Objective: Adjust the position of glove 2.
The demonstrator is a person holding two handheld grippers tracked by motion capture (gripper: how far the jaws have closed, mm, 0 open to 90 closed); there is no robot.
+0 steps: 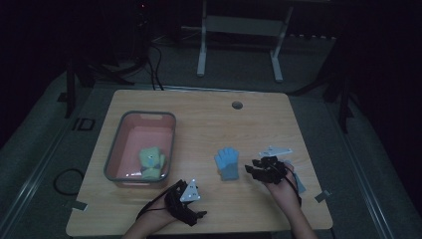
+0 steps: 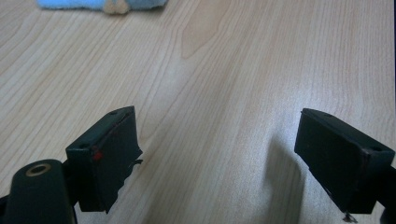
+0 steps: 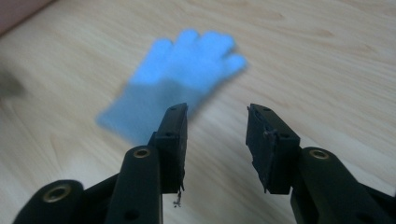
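Note:
A light blue glove lies flat on the wooden table, right of centre, fingers pointing away from me. My right gripper hovers just right of it, jaws open with only bare wood between them. In the right gripper view the glove lies blurred ahead and left of that gripper. A green and yellow glove rests inside the pink basin. Near the table's front edge my left gripper stands wide open and holds nothing. The left gripper view shows this gripper low over the wood, with the blue glove's edge far ahead.
The grey-rimmed basin stands on the left half of the table. A round cable hole sits near the back edge. A white frame stands on the floor behind the table, and a cable loop lies on the floor at left.

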